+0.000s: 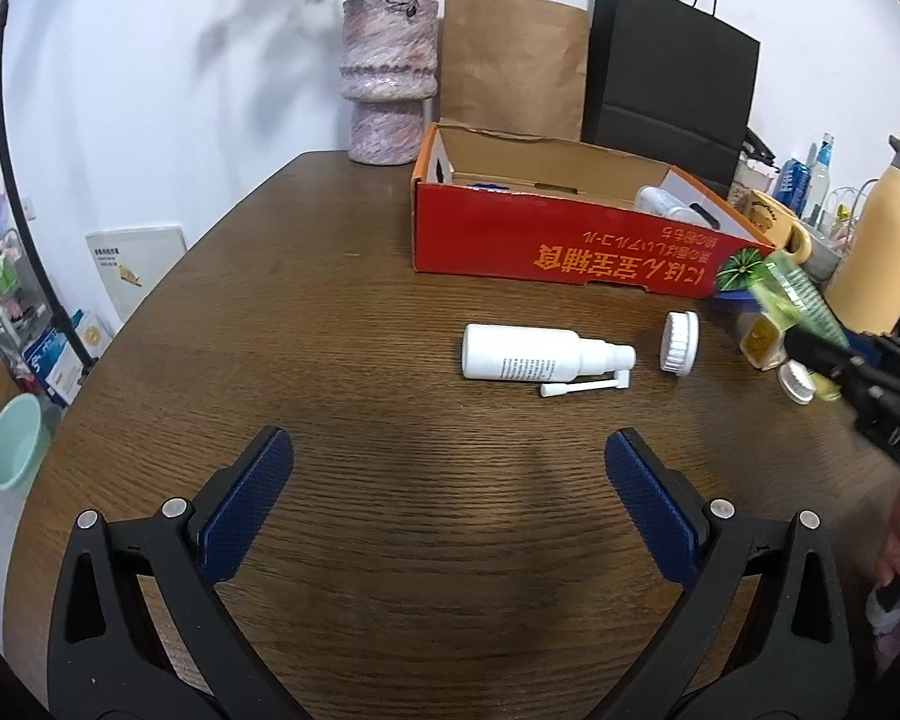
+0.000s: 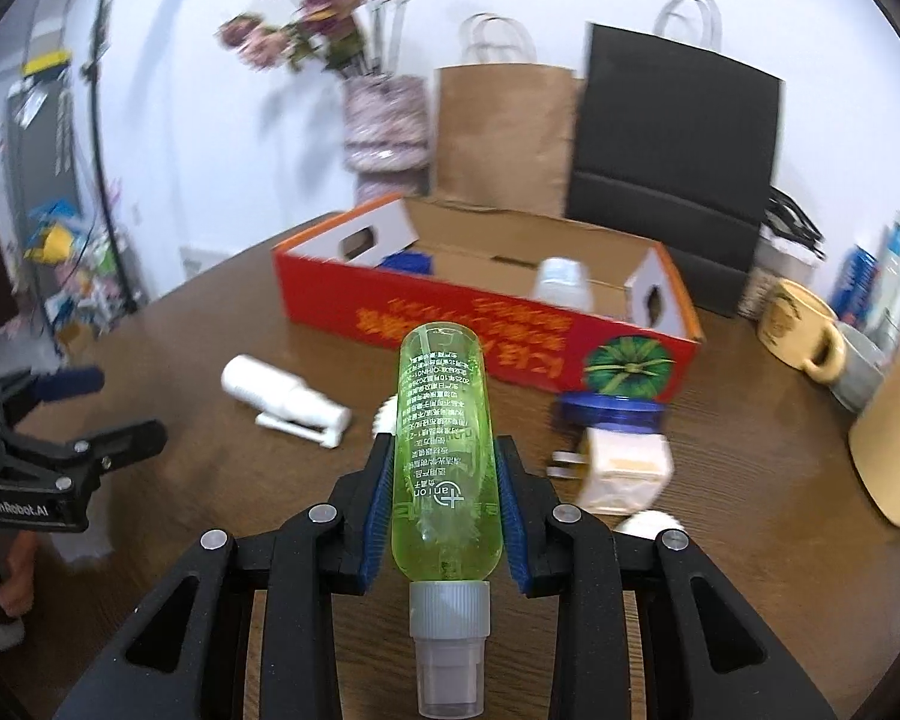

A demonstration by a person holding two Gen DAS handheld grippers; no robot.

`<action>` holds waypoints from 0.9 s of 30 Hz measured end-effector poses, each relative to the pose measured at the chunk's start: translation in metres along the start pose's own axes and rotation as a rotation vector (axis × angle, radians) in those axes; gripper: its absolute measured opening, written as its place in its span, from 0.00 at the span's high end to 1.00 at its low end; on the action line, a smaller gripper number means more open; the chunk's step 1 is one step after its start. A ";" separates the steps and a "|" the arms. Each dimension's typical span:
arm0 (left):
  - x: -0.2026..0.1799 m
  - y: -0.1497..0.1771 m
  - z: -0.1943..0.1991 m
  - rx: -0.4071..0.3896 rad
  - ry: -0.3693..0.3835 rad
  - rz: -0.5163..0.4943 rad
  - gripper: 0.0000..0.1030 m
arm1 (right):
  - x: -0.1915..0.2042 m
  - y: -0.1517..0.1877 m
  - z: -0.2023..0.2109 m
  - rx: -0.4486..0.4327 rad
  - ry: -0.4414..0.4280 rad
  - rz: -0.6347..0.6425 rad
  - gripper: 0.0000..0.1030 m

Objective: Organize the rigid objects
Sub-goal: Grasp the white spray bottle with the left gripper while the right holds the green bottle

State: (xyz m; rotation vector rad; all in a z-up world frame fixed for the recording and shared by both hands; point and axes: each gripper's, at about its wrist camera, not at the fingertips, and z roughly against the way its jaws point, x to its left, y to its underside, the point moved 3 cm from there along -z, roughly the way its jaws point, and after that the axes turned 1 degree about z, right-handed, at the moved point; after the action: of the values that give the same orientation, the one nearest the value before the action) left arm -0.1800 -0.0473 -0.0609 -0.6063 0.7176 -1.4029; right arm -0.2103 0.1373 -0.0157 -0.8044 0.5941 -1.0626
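table [image 1: 342, 324] | red box [image 2: 480, 324] straight ahead of green bottle [image 2: 444, 456] | right hand-held gripper [image 2: 444, 516] squeezes bottle, long way pointing at box | left hand-held gripper [image 1: 450, 504] wide open, empty; white spray bottle [image 1: 534, 354] lies sideways ahead, nearer left

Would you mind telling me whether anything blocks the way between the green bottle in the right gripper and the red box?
Nothing visible does. The right gripper holds the green bottle above the table, and the red box lies open-topped just beyond. Only its near wall has to be cleared.
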 end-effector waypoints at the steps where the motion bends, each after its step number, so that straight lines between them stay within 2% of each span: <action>1: 0.000 0.000 0.000 -0.001 -0.003 0.001 0.00 | -0.005 -0.001 0.001 -0.003 0.005 -0.013 0.66; 9: -0.013 -0.005 -0.009 0.013 0.001 -0.008 0.00 | -0.022 -0.001 0.000 -0.001 0.024 -0.060 0.66; 27: -0.059 -0.024 -0.054 0.100 0.027 -0.048 0.00 | -0.043 0.001 -0.004 0.012 0.045 -0.130 0.66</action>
State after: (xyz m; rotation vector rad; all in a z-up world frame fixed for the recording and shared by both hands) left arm -0.2386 0.0113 -0.0728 -0.5297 0.6539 -1.4849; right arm -0.2291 0.1763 -0.0168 -0.8191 0.5788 -1.2051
